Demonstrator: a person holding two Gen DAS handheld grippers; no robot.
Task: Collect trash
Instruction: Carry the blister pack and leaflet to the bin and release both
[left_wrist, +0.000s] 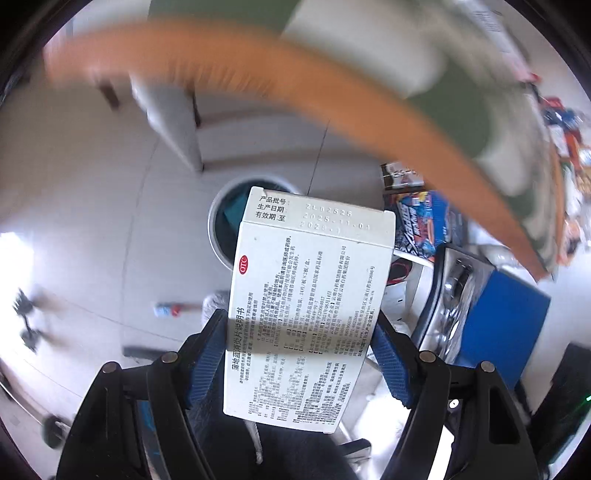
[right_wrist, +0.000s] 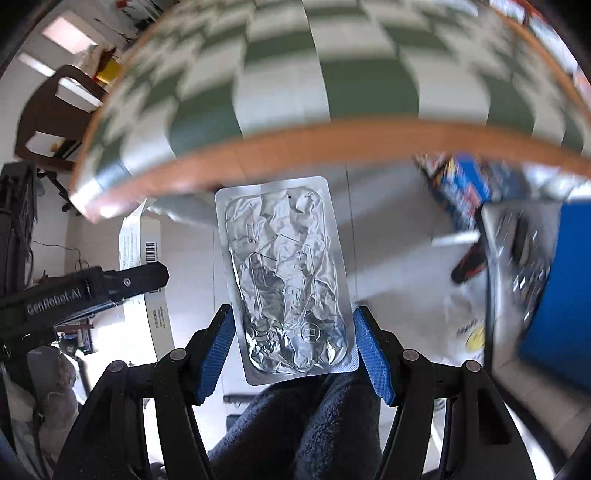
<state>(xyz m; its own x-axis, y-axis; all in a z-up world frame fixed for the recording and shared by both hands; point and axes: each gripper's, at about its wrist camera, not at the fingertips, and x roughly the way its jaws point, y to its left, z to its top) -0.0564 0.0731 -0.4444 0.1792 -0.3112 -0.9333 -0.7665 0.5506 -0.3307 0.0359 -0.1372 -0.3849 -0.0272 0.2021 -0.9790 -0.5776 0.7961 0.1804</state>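
Pale floor tiles (left_wrist: 92, 192) spread below a round bin (left_wrist: 221, 221). Left tool (left_wrist: 301, 354) pinches a white medicine box (left_wrist: 310, 306) above it; right tool (right_wrist: 293, 338) pinches a crumpled foil blister pack (right_wrist: 288, 277) beside the checkered counter (right_wrist: 280, 74).

A white box (left_wrist: 306, 314) is printed in black, with a red mark; a silver blister (right_wrist: 288, 280) is creased; green-and-white checks are edged in orange on the table (right_wrist: 280, 77); the pads (right_wrist: 371, 350) are blue.

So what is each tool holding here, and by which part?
Left tool grips the white medicine box across its long side edges, near the lower half. Right tool grips the empty foil blister pack by its lower side edges.
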